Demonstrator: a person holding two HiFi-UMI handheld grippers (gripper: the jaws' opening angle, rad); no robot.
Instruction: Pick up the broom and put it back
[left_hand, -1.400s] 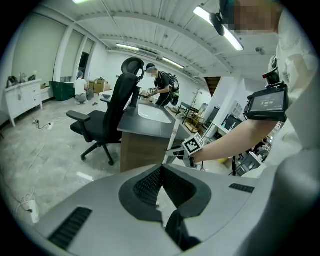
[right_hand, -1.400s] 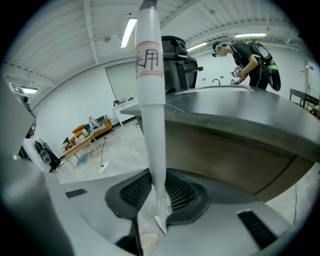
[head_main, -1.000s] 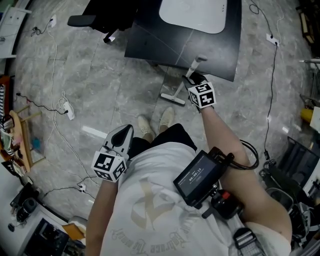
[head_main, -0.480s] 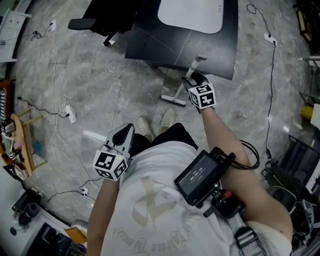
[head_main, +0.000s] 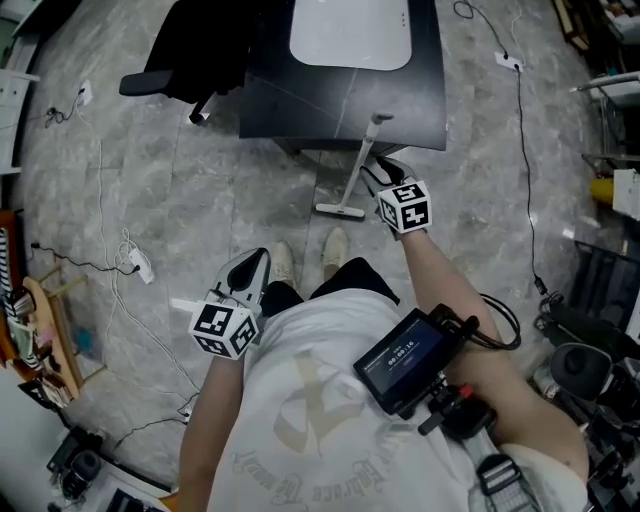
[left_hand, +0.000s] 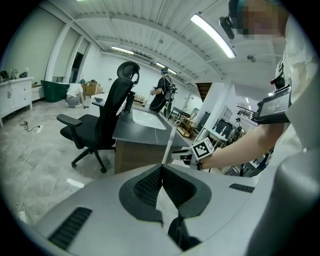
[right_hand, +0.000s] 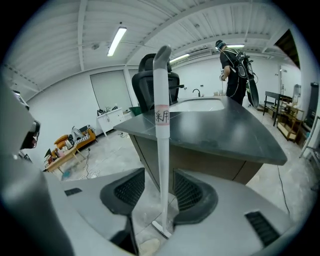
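One label (right_hand: 161, 117) on broom handle (right_hand: 161, 165), handwriting illegible.

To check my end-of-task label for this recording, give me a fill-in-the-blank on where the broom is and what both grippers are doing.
1. The broom stands on the floor with its handle leaning against the dark ___.
2. The jaws of the right gripper stand ___ on either side of the broom's handle, and the pads do not press on it.
3. The left gripper is shut and holds ___.

Missing words: desk; open; nothing.

The right gripper's jaws have just been opening, with the handle between them.
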